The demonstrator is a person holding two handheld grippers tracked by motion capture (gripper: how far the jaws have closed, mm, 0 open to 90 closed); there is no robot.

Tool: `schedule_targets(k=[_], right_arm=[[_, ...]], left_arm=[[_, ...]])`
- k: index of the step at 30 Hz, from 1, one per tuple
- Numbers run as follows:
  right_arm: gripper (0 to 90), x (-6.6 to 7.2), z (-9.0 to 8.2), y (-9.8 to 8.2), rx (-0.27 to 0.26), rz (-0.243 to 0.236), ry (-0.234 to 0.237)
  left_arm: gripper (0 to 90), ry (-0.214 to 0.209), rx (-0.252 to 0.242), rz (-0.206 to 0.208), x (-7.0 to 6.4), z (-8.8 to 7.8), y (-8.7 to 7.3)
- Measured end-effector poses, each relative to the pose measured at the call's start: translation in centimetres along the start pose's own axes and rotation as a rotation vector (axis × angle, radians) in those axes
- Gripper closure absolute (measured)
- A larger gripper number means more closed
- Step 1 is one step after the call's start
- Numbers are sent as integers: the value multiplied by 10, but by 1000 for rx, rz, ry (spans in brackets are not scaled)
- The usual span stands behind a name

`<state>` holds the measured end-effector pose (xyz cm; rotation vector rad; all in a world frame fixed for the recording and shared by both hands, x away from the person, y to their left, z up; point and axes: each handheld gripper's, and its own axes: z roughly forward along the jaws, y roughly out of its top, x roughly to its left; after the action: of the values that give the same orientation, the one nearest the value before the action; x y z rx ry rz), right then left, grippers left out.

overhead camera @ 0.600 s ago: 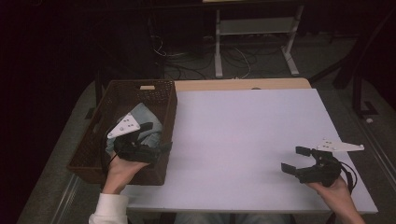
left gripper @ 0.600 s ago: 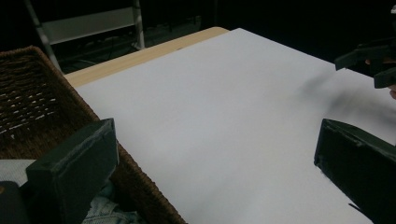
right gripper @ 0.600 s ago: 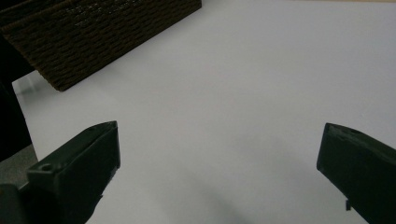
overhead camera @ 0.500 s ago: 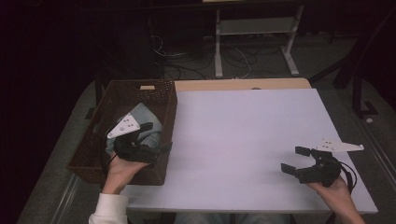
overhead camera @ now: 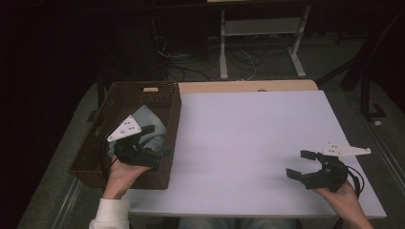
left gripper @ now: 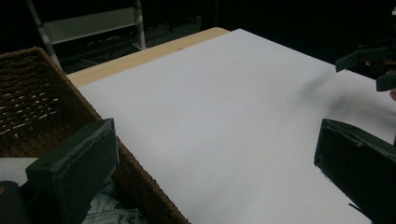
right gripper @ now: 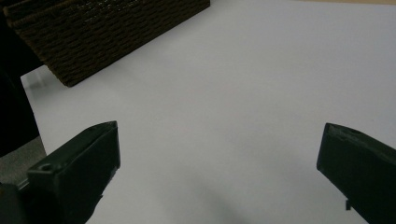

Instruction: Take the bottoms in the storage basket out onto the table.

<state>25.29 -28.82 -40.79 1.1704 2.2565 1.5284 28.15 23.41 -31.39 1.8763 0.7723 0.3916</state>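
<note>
A dark brown woven basket (overhead camera: 169, 114) stands at the table's left side with a blue-grey cloth (overhead camera: 152, 120) lying in it. My left gripper (overhead camera: 157, 140) hovers over the basket's near right part, above the cloth, open and empty. In the left gripper view its jaws (left gripper: 217, 177) straddle the basket's wall (left gripper: 37, 102), and a bit of denim-like cloth (left gripper: 105, 207) shows below. My right gripper (overhead camera: 297, 164) is held low over the white table top (overhead camera: 248, 133) near the front right corner, open, with nothing between its jaws (right gripper: 217, 172).
The basket's side (right gripper: 107, 32) shows far off in the right gripper view. A wooden strip (overhead camera: 248, 86) runs along the table's far edge. Beyond it stand a metal frame (overhead camera: 260, 43) and cables on the dark floor.
</note>
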Motion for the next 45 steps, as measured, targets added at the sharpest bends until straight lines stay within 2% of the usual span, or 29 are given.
schedule_targets(k=[9, 18, 22, 25, 45], right_arm=[[0, 2, 3, 1, 8, -8, 11], [0, 2, 2, 1, 5, -8, 10], [0, 2, 4, 2, 9, -10, 11], [0, 2, 4, 2, 9, -9, 11], [0, 3, 4, 2, 12, -11, 14]], left_arm=[[0, -1, 18, -2, -1, -2, 1], [0, 21, 7, -1, 1, -9, 8], [0, 39, 4, 4, 5, -14, 10], [0, 47, -6, -9, 10, -17, 10], [0, 85, 23, -10, 28, -27, 31]])
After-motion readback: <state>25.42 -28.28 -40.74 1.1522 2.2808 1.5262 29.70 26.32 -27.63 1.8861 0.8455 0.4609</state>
